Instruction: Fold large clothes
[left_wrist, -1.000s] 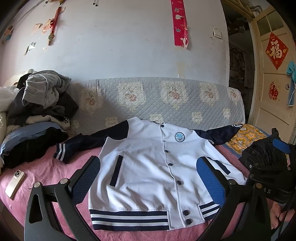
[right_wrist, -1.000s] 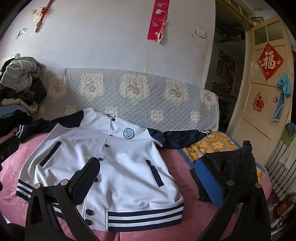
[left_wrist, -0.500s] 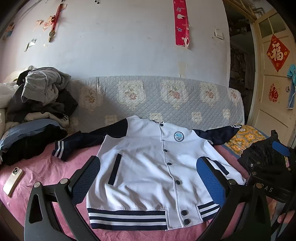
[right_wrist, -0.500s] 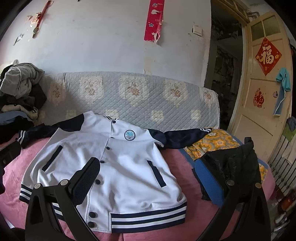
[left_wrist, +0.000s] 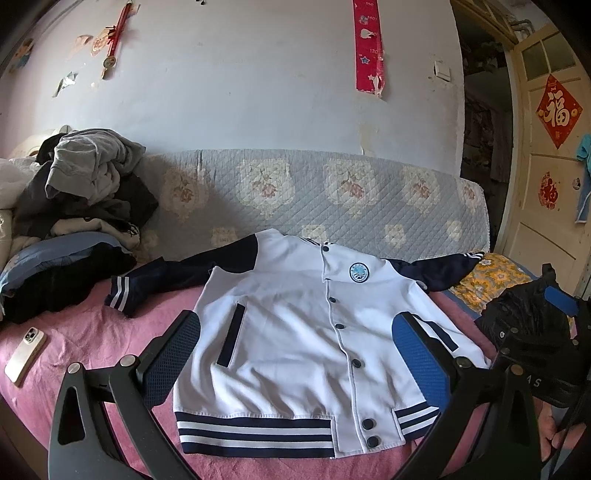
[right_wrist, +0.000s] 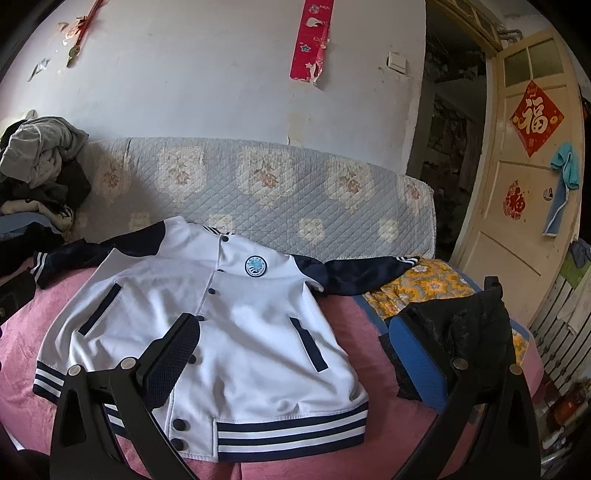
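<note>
A white jacket with navy sleeves, striped hem and a round chest badge lies flat, buttoned, front up on the pink bed cover. Both sleeves spread out sideways. My left gripper hovers open above the jacket's lower half, fingers apart with nothing between them. My right gripper is open too, held over the jacket's right hem side, its blue pad near a black garment. The right gripper's body shows at the right edge of the left wrist view, with a hand on it.
A heap of clothes sits at the left end of the quilted backrest. A phone lies on the pink cover at left. A black garment and a yellow flowered cloth lie at right. A door stands beyond.
Both grippers have drifted slightly; the jacket sits a little higher and further right in the views. Jacket itself has not moved. Both grippers stay open.
</note>
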